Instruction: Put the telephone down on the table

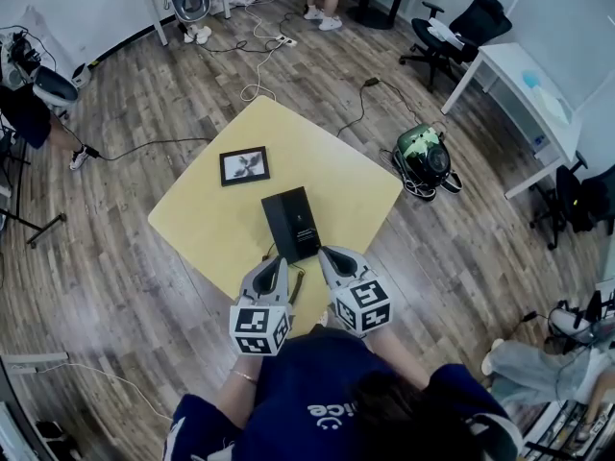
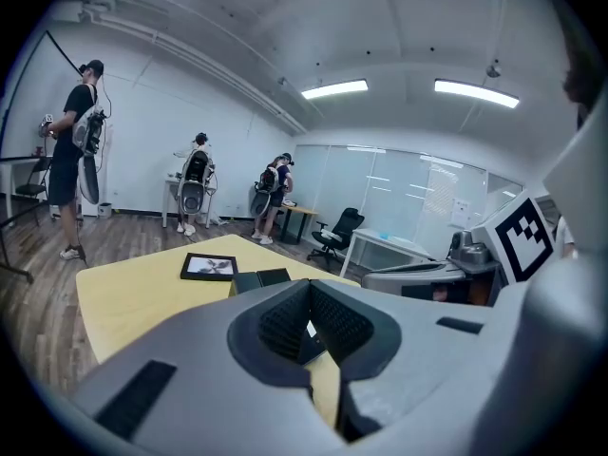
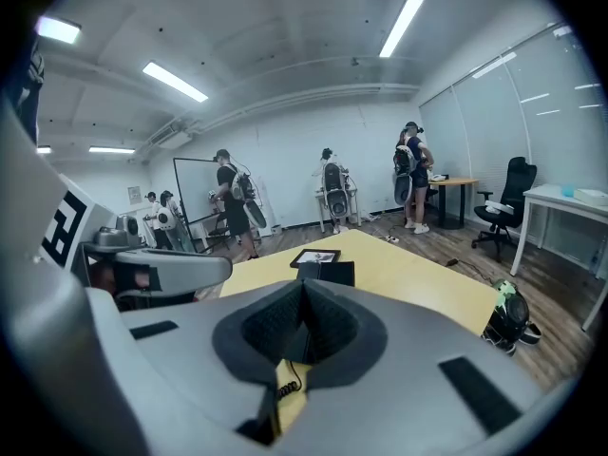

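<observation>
Resting place: the telephone (image 1: 291,223) lies flat on the table (image 1: 336,166), between the tabletop's middle and its near corner, just on the near side of the frame (image 1: 244,165).
Cord: a coiled cord (image 1: 297,283) trails from the telephone toward the near corner and passes between the two claws.
Left gripper (image 1: 277,260): jaws pressed together with nothing between the pads. Its tip is at the telephone's near left corner; whether it touches cannot be told.
Right gripper (image 1: 325,254): jaws closed on nothing as well. Its tip is by the telephone's near right corner, with the cord on the tabletop below it.
Step in hand: since the telephone sits on the tabletop and neither claw holds it, the put-down looks done, or else not yet begun.
Next move: if it is done, both claws should back straight off past the near corner and clear the cord. If it is not begun, the jaws must open before they can take hold of the telephone.
</observation>
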The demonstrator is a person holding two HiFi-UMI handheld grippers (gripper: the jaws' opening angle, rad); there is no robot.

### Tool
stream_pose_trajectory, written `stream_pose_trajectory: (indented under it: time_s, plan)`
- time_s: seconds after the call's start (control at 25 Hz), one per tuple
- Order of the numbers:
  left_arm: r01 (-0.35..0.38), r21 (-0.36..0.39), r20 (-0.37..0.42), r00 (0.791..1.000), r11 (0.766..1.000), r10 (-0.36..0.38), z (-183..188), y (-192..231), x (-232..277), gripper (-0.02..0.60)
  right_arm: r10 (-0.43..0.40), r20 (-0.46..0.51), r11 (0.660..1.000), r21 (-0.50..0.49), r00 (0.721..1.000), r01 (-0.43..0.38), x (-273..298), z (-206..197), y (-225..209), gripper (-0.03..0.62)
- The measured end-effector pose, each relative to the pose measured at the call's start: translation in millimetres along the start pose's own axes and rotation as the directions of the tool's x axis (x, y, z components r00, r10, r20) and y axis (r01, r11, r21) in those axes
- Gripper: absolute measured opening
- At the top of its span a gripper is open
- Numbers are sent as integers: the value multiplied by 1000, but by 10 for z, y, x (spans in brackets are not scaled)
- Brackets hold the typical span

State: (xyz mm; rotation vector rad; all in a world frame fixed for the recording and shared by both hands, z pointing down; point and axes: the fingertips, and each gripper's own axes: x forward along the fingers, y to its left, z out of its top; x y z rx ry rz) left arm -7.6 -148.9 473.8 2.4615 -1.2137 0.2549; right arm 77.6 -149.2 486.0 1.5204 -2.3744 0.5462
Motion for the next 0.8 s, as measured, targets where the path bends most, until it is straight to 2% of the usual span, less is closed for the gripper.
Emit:
stream_pose_trajectory:
  time_s: [0.8]
  plan:
    - [-16, 11, -18, 1000, 1000, 16, -1, 166, 86, 3, -12, -16, 999, -43, 1000, 12, 197, 30, 5, 8]
